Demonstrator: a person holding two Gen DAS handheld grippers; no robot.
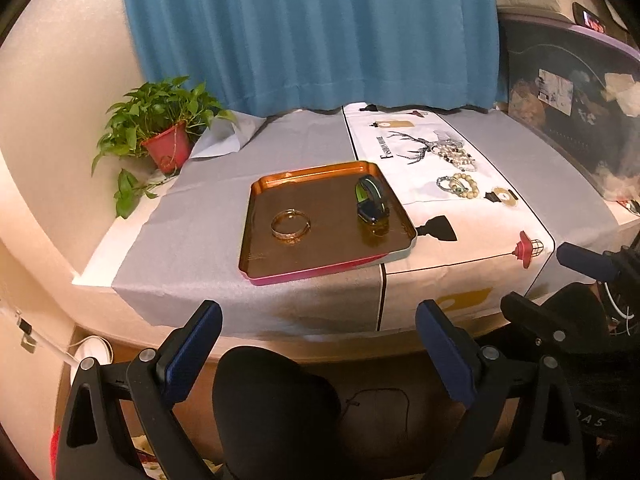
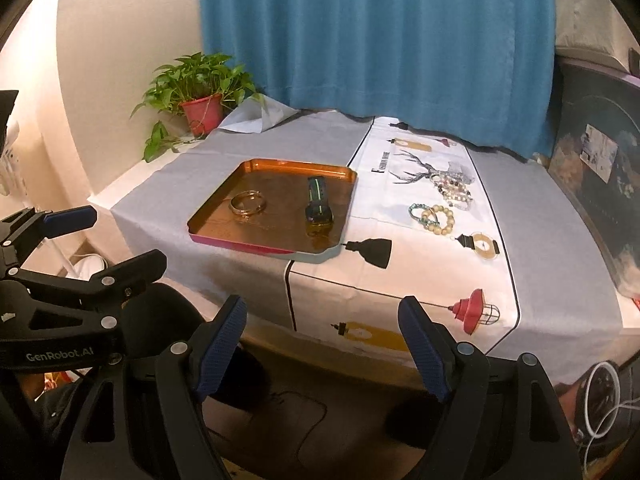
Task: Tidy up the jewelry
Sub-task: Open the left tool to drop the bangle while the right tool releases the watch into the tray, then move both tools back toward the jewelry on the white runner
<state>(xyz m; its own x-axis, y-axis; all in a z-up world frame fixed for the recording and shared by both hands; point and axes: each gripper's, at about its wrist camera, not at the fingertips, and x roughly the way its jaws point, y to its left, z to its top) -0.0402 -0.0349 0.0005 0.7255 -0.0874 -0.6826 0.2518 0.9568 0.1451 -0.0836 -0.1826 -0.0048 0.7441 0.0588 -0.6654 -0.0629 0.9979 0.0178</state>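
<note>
A copper-coloured tray (image 1: 320, 268) (image 2: 208, 224) sits near the table's front edge. In it lie a gold bangle (image 1: 291, 224) (image 2: 248, 202) and a dark watch with a green stripe (image 1: 372, 200) (image 2: 318, 206). Several bead bracelets (image 1: 458, 186) (image 2: 436, 216) and a pale bead pile (image 1: 456, 154) (image 2: 452, 188) lie on the printed cloth right of the tray. My left gripper (image 1: 320, 326) is open and empty, held below the table's front edge. My right gripper (image 2: 322, 322) is open and empty, also before the edge.
A potted plant in a red pot (image 1: 168, 148) (image 2: 202, 110) stands at the table's back left. A blue curtain (image 1: 312, 32) hangs behind. A dark bin (image 1: 580, 120) stands at the right. A black chair back (image 1: 272, 408) is below the left gripper.
</note>
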